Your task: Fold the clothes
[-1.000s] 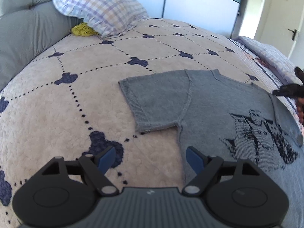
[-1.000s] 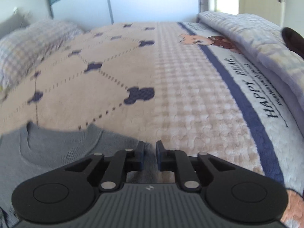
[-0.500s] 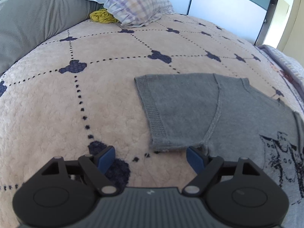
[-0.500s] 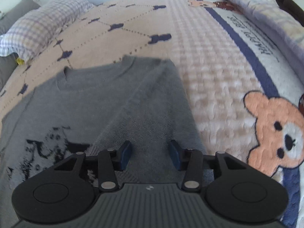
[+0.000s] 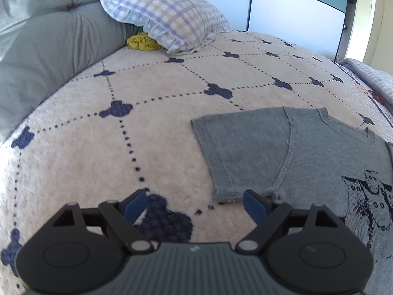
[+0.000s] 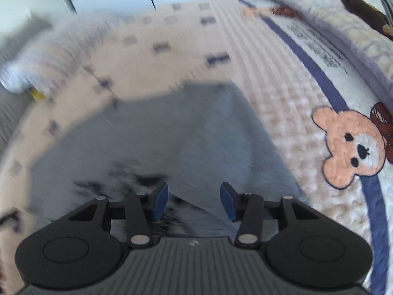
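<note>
A grey knitted sweater [image 5: 289, 152] lies spread flat, front up, on the bed [image 5: 157, 132], toward the side away from the headboard; laid out smooth like this, its sleeves and edges are easy to reach for folding. The left hand-held gripper [image 5: 195, 202] hovers with its jaws wide apart and empty, and the sleeve's lower cuff corner [image 5: 222, 195] sits just ahead, between the blue pads, probably the next pickup point. The right hand-held gripper [image 6: 194, 201], in a motion-blurred view, is also open and holds nothing; it hangs over the sweater's body near the dark printed pattern [image 6: 137, 184]. A checked pillow [image 5: 169, 17] rests by the headboard.
</note>
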Tool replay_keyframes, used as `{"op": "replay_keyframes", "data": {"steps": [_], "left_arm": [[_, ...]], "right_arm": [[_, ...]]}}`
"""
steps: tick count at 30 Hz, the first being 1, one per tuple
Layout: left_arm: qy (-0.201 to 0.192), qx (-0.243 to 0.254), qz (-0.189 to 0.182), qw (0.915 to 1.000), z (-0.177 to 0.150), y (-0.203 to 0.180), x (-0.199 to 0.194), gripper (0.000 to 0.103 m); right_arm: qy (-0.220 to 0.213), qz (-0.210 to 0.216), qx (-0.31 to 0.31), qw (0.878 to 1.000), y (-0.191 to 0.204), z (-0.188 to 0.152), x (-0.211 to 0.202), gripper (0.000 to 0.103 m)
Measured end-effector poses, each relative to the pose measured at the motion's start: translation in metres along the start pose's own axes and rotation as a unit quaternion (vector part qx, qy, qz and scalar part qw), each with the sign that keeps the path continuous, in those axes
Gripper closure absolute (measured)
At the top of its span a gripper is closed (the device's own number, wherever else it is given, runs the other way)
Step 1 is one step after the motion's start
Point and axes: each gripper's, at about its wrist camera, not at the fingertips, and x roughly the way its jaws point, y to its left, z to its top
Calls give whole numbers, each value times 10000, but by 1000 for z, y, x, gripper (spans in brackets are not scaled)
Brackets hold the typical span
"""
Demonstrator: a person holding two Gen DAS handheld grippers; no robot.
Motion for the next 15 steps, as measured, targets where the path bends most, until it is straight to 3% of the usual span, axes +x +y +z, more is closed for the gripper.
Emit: {"op": "replay_keyframes", "data": {"steps": [4,7,10,12,15], "left_arm": [[-6,-59,-94,9999,3,-2,3,15],[37,-18,-114,9999,3,-4,12,15],[101,17,-69,9999,6,-3,24,15],[107,59,46,9999,10,-1,34,15],[75,165,196,9996,16,-2,48,15]], "right_arm": [[-864,498,732,9923,37,-12,-60,25],[-1226,822,1079,9831,65,-26,-78,20],[-1213,1043,1102,9810,92,-31,-67,19],[-1119,972,724,9863,114,-35,-47,18],[-701,413,-224,9964,138,-48,-8,17]]}}
